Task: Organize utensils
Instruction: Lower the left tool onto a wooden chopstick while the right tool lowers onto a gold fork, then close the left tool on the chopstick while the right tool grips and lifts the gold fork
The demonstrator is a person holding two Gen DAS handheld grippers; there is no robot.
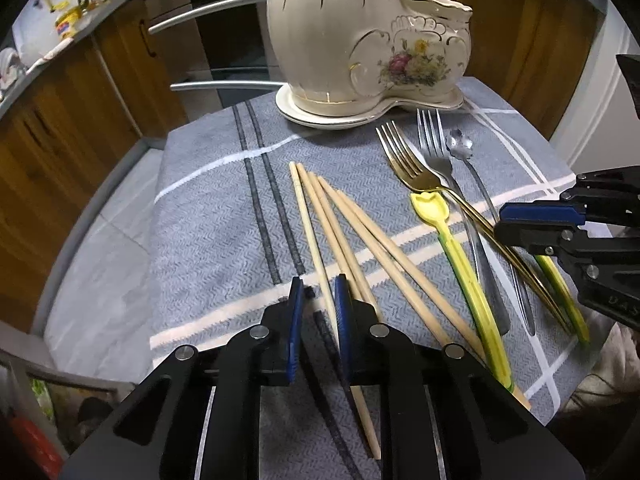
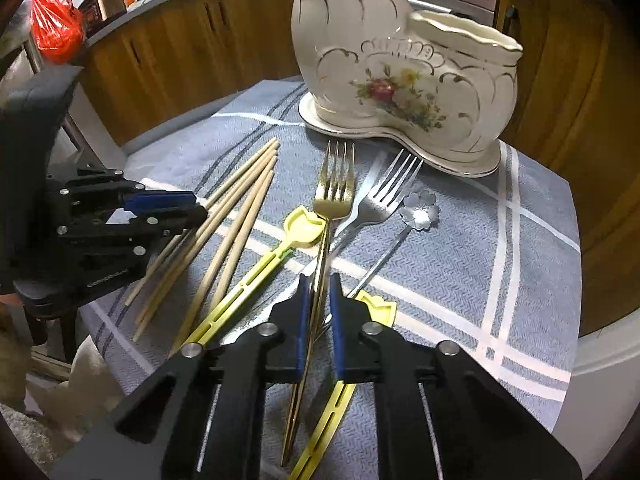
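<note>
Two yellow spoons (image 2: 244, 280) rightward only

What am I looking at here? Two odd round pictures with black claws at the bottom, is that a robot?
No robot: a person holds a hand-held gripper in each hand, and each carries a wide-angle camera that looks along its two blue-padded fingers. One picture is from the left hand-held gripper, the other from the right hand-held gripper; each also shows in the other's view.

On the blue-grey cloth lie wooden chopsticks, a gold fork, a silver fork, a flower-shaped spoon and two yellow plastic utensils. Behind them stands a cream ceramic holder.

The left fingers straddle a chopstick and the right ones the gold fork's handle; neither looks clamped yet.
</note>
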